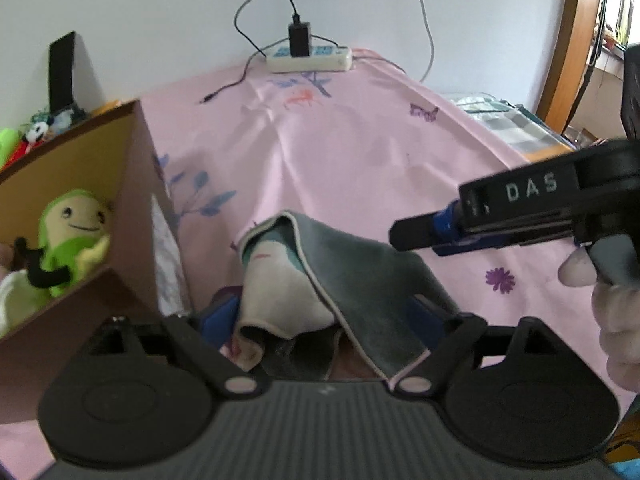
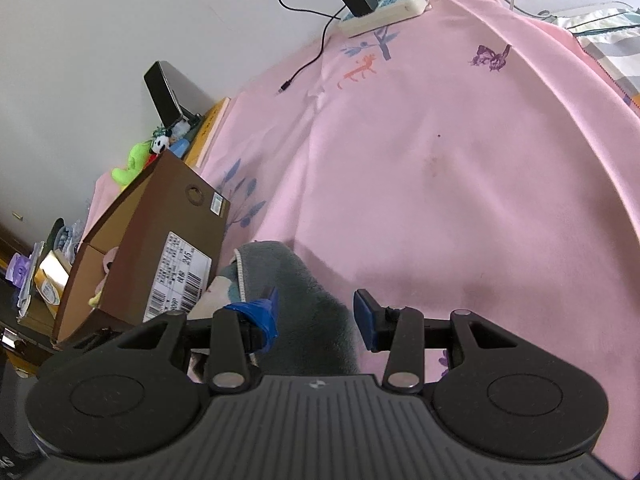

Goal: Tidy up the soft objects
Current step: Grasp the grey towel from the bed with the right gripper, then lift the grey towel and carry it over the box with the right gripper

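Right under the left gripper (image 1: 320, 320) sits the towel (image 1: 320, 280), a grey-and-white soft cloth bunched into a little tent on the pink sheet (image 1: 360, 152). Those tongs are spread as wide as they go, one blue pad on each side of the heap and the cloth draped loosely over them, not pinched. The right gripper (image 2: 320, 316) has the grey fold of the same towel between its pads, partly spread; the left pad touches the pile but I can't tell if it's actually clamping anything.

My guess is the step is getting this towel gathered so it can go in the brown cardboard box (image 2: 176, 248) just to its left. If so: close low on a thick fold rather than the thin hemmed edge, since terry like this slips and unrolls. Grabbing with both sides at once should keep it from trailing. Watch the box wall, it's very close, and a dragging corner could snag it or shove the box.

Inside the box there's already a green smiling plush (image 1: 72, 236), with more small toys (image 2: 148, 152) past the box near the wall, plus a dark phone-like slab (image 2: 160, 96) propped there.

Further out it's all printed pink sheet, a bit wrinkled, with butterflies and a tree. At the far edge a white power strip (image 1: 310, 58) with a black charger (image 1: 299, 38) rests against a plain white wall, cable trailing loose. A wooden frame and window show at the right.
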Tool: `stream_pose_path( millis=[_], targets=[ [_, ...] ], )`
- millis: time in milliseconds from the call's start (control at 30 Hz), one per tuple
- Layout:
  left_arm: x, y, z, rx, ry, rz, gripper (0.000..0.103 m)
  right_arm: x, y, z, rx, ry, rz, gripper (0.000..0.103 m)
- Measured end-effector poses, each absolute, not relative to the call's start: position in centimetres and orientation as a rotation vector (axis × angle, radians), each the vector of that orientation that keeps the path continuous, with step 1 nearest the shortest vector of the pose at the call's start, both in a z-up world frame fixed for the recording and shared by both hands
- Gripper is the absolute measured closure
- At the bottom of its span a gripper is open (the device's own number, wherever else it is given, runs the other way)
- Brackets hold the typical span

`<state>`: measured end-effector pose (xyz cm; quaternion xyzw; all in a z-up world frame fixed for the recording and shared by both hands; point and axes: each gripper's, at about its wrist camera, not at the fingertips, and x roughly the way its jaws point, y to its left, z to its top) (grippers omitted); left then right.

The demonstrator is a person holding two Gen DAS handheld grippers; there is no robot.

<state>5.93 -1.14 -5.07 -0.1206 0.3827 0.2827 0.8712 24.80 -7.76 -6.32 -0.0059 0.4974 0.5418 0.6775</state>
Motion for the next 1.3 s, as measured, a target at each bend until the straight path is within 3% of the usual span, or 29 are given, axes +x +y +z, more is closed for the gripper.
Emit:
stream_pose_path(
  millis=[367,533,600,867,1300],
  targets=[
    [7.3,-0.9,-6.6,-0.285,0.803,0.547,0.016,25.2,-5.5,-7.7,-0.025,1.184,1.251,0.075],
    [7.2,-0.6,-7.0,-0.309,0.805,0.536,0.032,25.2,-4.7,-8.2,0.012,1.243,1.292,0.075],
    [7.3,-0.6,-7.0,-0.311,0.802,0.528,0.052,25.0,-4.4,-8.4,0.013,1.267,1.304,0.075],
    [6.6,-0.9,-6.0,-0.348,0.76,0.488,0.059,24.6,-4.8,-8.2,0.038,1.294,1.356,0.076],
    [4.1,-2.1,-2.7,-0.318,0.694,0.328,0.059,22.5,-7.4,-6.6,0.175,1.325,1.316,0.079]
  ],
)
